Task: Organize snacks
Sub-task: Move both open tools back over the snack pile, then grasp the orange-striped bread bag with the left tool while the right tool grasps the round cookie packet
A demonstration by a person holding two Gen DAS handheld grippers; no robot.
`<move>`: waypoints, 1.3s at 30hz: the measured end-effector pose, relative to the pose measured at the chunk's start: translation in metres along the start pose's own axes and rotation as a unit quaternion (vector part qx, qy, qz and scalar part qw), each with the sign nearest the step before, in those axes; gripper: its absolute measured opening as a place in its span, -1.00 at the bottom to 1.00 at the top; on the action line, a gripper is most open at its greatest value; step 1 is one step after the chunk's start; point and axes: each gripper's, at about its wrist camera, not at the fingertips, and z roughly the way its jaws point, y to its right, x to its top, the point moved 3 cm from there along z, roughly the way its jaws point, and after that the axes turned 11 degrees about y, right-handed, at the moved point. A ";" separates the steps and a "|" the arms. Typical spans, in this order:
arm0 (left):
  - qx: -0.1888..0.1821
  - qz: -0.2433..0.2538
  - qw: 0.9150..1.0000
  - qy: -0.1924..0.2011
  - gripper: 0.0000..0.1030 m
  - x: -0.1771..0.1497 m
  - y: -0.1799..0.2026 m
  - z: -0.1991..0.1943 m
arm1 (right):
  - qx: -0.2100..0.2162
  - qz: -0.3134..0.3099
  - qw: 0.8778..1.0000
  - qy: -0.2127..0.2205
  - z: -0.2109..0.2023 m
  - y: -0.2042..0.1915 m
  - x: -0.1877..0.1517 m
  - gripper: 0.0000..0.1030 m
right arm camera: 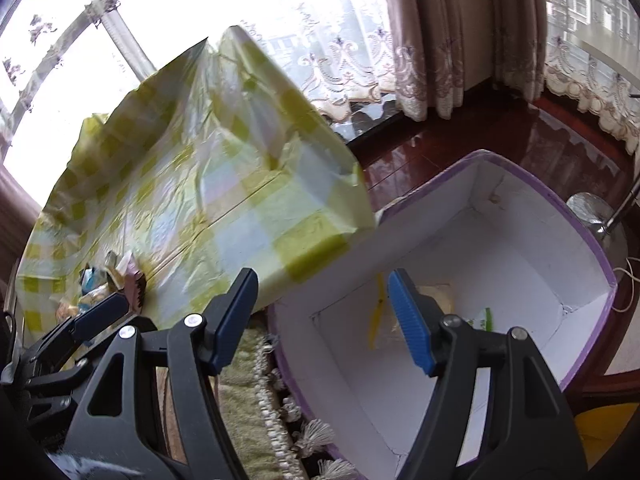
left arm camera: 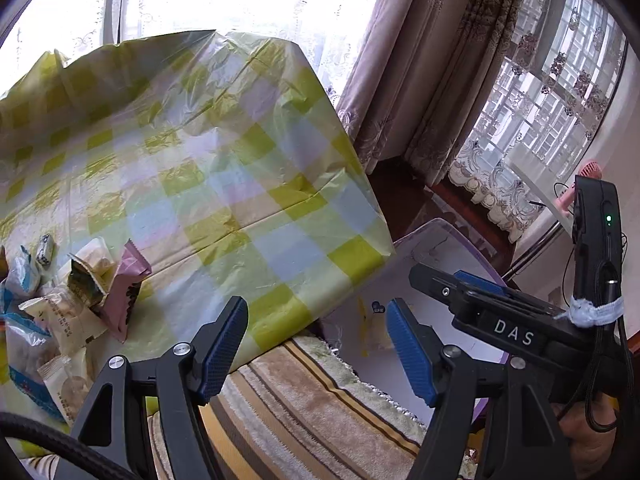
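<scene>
The right claw hung open and empty above the white box, so it was best to reach back for the snacks on the table, taking one packet only.

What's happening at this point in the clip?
A person is sorting snacks with a claw in each hand. The right claw hangs open and empty above a white box with a purple rim on the floor, with a couple of packets already at its bottom. The left claw is also open and empty, near the table edge. More wrapped snacks wait in a pile on the checked tablecloth.
</scene>
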 end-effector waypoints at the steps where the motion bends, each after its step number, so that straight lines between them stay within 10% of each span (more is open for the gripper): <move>1: 0.004 -0.006 1.000 0.003 0.40 -0.001 -0.006 -0.004 | 0.007 -0.008 1.000 0.000 -0.001 -0.007 -0.001 0.38; 11: 0.068 -0.095 0.992 0.045 0.40 -0.015 -0.087 -0.059 | 0.087 -0.069 0.993 -0.032 -0.001 -0.080 -0.023 0.38; 39: 0.246 -0.266 0.928 0.085 0.40 -0.081 -0.286 -0.161 | 0.185 -0.277 0.931 -0.148 0.030 -0.260 -0.119 0.38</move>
